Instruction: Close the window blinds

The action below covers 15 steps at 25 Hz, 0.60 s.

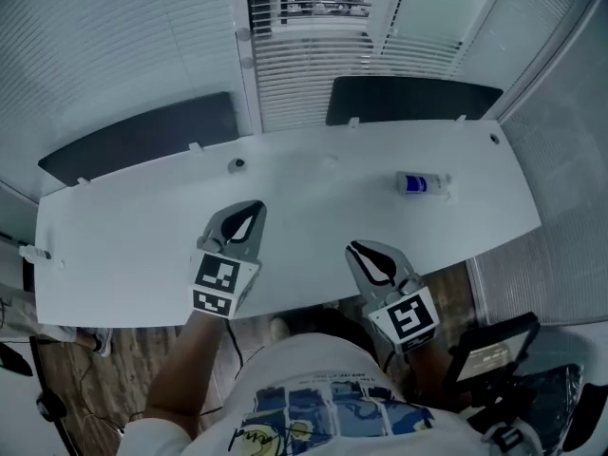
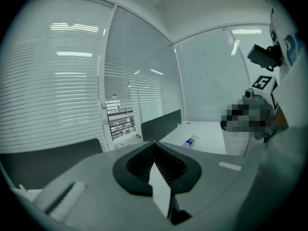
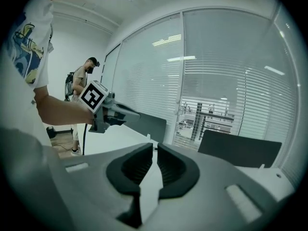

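White window blinds (image 1: 313,65) hang beyond the table's (image 1: 142,245) far edge, well apart from both claws. The left gripper (image 1: 255,209) and right gripper (image 1: 355,249) are pinched together, empty. The blue label on the bottle (image 1: 418,183) is unreadable.

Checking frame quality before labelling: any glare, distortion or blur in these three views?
Head view: bluish cast, desk edge bowed, otherwise sharp. Left gripper view: fisheye, black corners, ceiling-light reflections over the blinds. Right gripper view: same fisheye, black corners and reflections.

White table (image 1: 142,226); small bottle (image 1: 418,183) lying near right end.
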Each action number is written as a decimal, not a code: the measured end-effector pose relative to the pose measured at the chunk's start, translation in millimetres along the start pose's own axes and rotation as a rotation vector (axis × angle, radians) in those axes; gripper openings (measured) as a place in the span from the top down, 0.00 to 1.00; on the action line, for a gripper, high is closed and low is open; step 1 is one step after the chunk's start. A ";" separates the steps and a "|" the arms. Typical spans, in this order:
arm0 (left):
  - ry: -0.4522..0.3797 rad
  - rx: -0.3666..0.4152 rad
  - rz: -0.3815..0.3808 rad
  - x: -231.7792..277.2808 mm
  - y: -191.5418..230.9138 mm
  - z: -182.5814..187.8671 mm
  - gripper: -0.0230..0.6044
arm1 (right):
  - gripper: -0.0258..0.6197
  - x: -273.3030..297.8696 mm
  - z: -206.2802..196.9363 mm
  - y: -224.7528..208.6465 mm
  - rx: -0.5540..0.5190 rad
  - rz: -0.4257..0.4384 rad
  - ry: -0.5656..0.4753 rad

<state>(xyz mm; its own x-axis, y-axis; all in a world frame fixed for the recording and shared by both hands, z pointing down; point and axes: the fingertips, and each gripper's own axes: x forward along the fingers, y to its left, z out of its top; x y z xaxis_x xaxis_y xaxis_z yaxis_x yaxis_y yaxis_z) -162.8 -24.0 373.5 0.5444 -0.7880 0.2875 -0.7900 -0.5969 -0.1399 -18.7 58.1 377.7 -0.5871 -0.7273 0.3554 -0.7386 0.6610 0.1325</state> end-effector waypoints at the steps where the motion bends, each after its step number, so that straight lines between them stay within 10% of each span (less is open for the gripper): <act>1: 0.003 0.009 0.018 10.1 7.3 4.2 0.96 | 0.93 2.9 1.1 -6.9 -0.006 0.008 0.003; 15: 0.099 0.151 0.276 145.1 121.9 32.6 0.89 | 0.93 36.4 -0.9 -114.3 0.013 0.072 0.006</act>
<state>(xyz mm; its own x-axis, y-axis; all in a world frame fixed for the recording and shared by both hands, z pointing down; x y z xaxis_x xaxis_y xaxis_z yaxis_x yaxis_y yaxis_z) -170.9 -216.0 367.2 0.2796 -0.9092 0.3085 -0.8493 -0.3841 -0.3622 44.7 -43.8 376.3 -0.6368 -0.6771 0.3688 -0.6992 0.7087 0.0941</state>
